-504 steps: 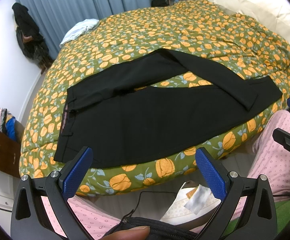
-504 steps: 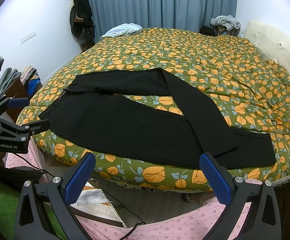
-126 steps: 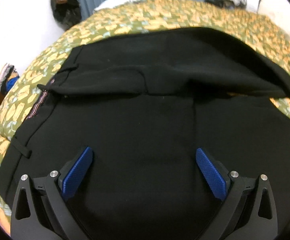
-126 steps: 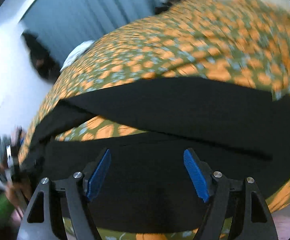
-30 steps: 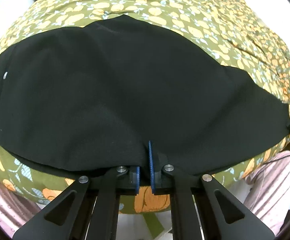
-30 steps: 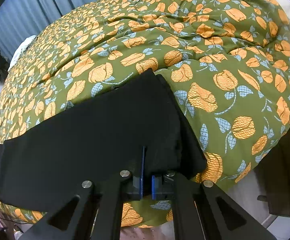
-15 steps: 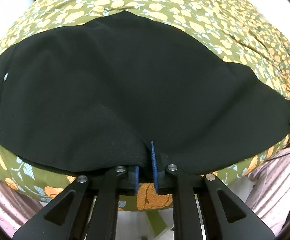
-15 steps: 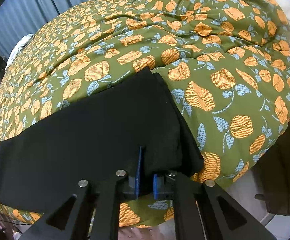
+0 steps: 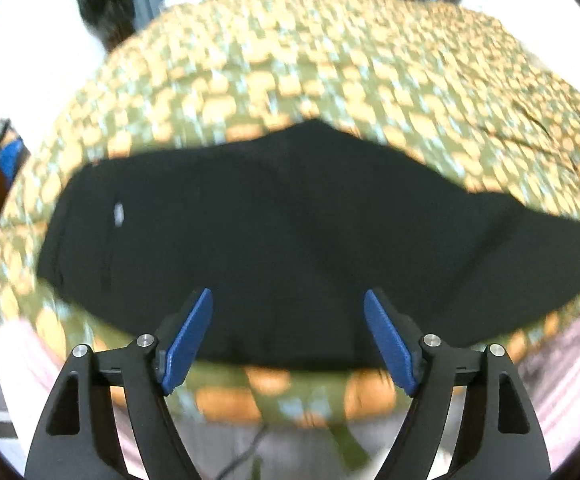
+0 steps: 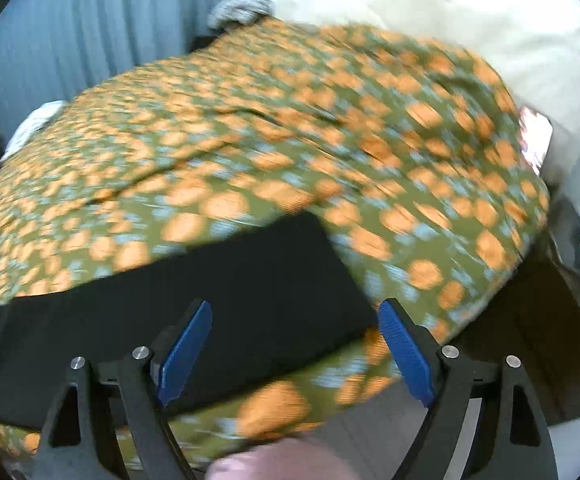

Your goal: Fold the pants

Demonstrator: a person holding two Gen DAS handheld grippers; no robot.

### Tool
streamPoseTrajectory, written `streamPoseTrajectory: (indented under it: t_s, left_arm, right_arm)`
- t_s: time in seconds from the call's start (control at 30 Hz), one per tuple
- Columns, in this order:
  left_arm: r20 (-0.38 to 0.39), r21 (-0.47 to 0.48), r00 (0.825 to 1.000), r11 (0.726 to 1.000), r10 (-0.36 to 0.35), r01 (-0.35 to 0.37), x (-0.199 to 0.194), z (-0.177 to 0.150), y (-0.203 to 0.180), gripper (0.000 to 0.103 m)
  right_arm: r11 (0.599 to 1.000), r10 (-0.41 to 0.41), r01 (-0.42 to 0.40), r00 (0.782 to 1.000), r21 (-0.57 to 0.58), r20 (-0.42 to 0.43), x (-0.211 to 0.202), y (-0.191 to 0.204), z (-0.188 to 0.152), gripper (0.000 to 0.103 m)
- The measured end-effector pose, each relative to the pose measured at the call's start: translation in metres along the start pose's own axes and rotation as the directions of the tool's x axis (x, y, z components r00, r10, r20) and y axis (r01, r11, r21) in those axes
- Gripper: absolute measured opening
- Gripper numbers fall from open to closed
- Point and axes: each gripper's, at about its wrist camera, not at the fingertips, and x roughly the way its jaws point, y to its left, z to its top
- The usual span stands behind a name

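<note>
The black pants (image 9: 290, 232) are laid flat along the near edge of the bed (image 9: 329, 60), folded lengthwise into one long dark band on the floral cover. In the left wrist view the wider waist portion is seen toward the left end of the band, marked by a small pale tag and a pocket seam. In the right wrist view the narrow leg end (image 10: 274, 264) is seen finishing in a squared corner, with bare cover beyond it.

The left gripper (image 9: 288, 338) is held above the near hem of the pants with its blue pads wide apart and its jaws opening; no cloth is caught between them. The right gripper (image 10: 293, 348) is likewise held over the leg end with its jaws opening, and nothing is pinched there either. Both views are blurred.

The fabric is judged to be light, soft and fairly smooth, with no stiffness of its own, so any lifted part is expected to droop and the stacked layers are expected to slide apart unless they are pinched together. A hold is best taken at the edges, where all layers can be clamped at once: at the leg-end corners for the cross fold, with the waist end kept as the anchor.
</note>
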Motion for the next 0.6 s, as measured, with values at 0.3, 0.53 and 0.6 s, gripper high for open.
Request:
streamPoseTrajectory:
  t_s: [0.3, 0.53, 0.6]
  left_arm:
    - [-0.117, 0.019, 0.987, 0.994, 0.111, -0.109, 0.058, -0.037, 0.016, 0.076]
    - [-0.116, 0.035, 0.986, 0.992, 0.122, -0.119, 0.056, -0.038, 0.012, 0.079]
    - [-0.115, 0.033, 0.986, 0.992, 0.123, -0.12, 0.054, -0.035, 0.007, 0.079]
  right_arm:
    - [0.924, 0.329, -0.347, 0.936, -0.162, -0.129, 0.015, 0.173, -0.047, 0.09]
    - [0.906, 0.289, -0.354, 0.918, -0.231, -0.273, 0.049, 0.224, -0.101, 0.095]
    - [0.905, 0.318, -0.376, 0.909, -0.199, -0.271, 0.051, 0.222, -0.101, 0.1]
